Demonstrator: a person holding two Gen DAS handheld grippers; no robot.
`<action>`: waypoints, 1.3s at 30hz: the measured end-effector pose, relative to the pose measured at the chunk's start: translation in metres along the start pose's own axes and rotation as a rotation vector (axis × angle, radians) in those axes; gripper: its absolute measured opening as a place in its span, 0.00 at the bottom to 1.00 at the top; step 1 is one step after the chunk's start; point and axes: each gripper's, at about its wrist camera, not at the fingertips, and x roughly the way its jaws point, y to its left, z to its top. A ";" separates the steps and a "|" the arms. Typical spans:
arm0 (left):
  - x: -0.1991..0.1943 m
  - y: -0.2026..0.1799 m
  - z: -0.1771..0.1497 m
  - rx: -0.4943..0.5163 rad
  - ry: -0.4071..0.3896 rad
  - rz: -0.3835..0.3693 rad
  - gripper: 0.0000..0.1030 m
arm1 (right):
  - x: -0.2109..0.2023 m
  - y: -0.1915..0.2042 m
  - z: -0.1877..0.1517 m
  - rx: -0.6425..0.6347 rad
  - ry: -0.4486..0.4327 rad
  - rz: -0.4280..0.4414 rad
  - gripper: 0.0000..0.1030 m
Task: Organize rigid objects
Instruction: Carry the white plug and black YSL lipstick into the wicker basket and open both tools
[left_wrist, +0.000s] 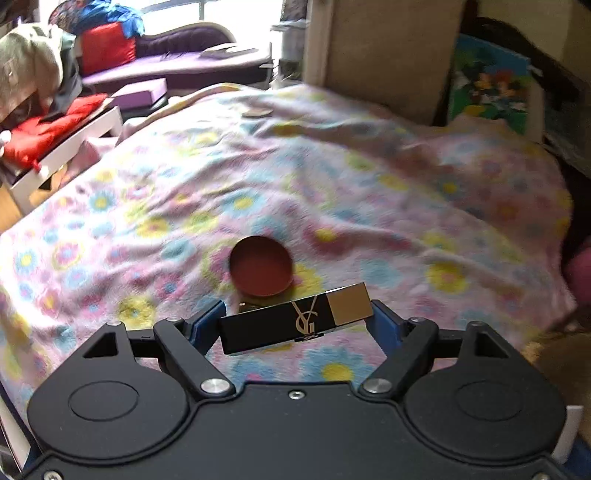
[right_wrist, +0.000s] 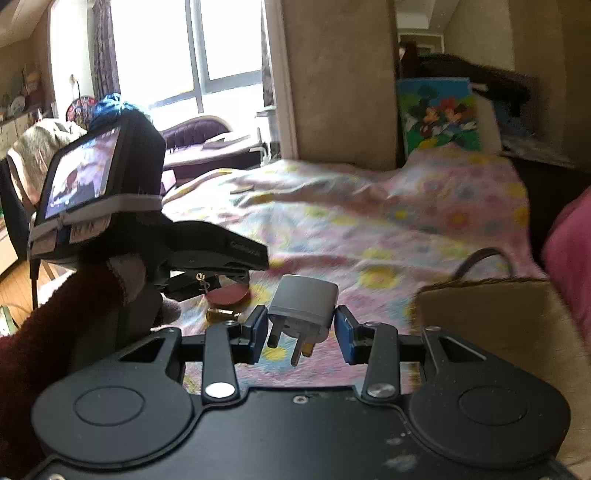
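My left gripper (left_wrist: 295, 323) is shut on a black and gold lipstick tube (left_wrist: 295, 319), held crosswise above the flowered blanket (left_wrist: 332, 184). A round dark red compact (left_wrist: 260, 272) lies on the blanket just beyond it. My right gripper (right_wrist: 300, 332) is shut on a grey plug adapter (right_wrist: 304, 304), prongs pointing down and toward me. In the right wrist view the left gripper (right_wrist: 207, 258) with its tube (right_wrist: 195, 285) hovers at left over the compact (right_wrist: 227, 294). A small gold piece (right_wrist: 221, 315) lies beside it.
A tan basket (right_wrist: 491, 321) with a brown handle stands at right. A flat round object (left_wrist: 257, 112) lies at the blanket's far edge. A white side table (left_wrist: 62, 151) with red cloth is at left. A cardboard panel (left_wrist: 384, 48) and a cartoon picture (right_wrist: 439, 114) stand behind the bed.
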 end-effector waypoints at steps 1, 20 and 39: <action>-0.008 -0.006 -0.001 0.010 -0.004 -0.019 0.76 | -0.010 -0.006 0.002 0.008 -0.006 -0.007 0.38; -0.067 -0.153 -0.032 0.306 0.062 -0.262 0.76 | -0.086 -0.130 -0.043 0.189 0.081 -0.288 0.38; -0.048 -0.174 -0.041 0.344 0.154 -0.254 0.76 | -0.078 -0.128 -0.037 0.191 0.072 -0.265 0.38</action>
